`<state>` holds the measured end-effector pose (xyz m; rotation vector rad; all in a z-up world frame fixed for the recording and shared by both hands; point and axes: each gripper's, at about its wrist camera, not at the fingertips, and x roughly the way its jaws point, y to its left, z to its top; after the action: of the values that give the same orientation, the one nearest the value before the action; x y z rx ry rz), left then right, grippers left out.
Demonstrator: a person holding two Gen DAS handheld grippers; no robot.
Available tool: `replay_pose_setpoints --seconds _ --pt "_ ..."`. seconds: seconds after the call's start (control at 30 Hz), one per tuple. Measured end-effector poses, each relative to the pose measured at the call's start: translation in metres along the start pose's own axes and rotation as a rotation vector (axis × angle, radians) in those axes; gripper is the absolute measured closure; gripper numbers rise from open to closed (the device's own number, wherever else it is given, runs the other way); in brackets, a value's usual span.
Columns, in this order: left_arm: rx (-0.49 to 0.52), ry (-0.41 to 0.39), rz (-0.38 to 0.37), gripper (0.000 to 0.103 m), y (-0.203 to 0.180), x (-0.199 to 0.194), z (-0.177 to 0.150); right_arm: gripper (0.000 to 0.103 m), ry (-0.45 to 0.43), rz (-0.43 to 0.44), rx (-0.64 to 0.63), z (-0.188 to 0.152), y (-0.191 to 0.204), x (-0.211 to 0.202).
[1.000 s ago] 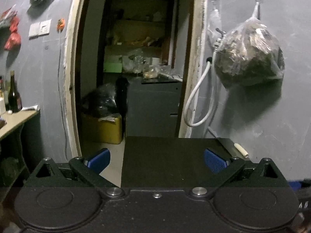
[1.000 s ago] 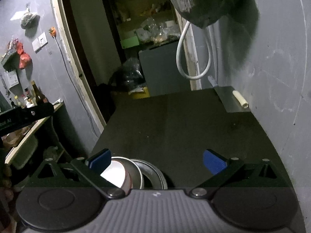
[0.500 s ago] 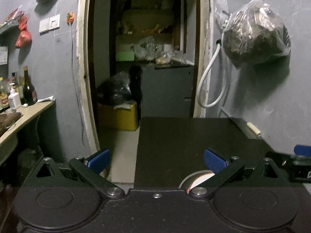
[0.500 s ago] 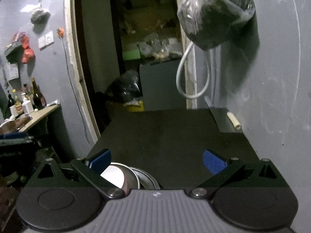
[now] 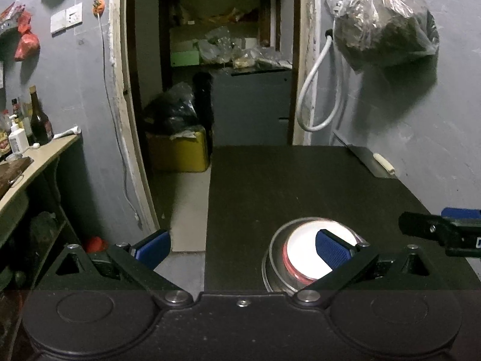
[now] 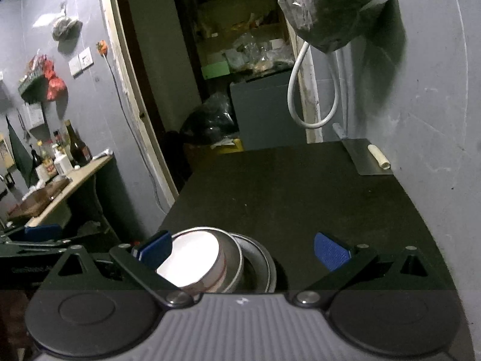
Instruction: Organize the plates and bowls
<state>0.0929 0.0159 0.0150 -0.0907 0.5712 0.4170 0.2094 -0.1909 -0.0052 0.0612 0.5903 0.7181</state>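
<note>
We hold our left gripper with jaws wide apart, gripping nothing; its right finger hangs over the stacked metal bowls at the dark table's near edge. Our right gripper is likewise spread and empty, the bowls just beside its left finger. A cleaver lies far right against the wall.

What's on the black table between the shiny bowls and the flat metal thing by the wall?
Nothing: in the right wrist view, the dark tabletop is bare between the stacked metal bowls and the flat metal blade with a pale handle.
</note>
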Motion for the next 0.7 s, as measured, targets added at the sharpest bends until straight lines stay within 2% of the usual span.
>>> replay_pose_setpoints --seconds 0.3,0.7 --pt "0.025 -0.031 -0.061 0.001 0.012 -0.025 -0.010 0.000 -0.062 -0.060 0.003 -0.007 0.025 -0.024" --pt "0.039 -0.067 -0.129 0.001 0.039 -0.070 -0.024 0.000 -0.150 -0.156 0.004 -0.028 0.070 -0.078"
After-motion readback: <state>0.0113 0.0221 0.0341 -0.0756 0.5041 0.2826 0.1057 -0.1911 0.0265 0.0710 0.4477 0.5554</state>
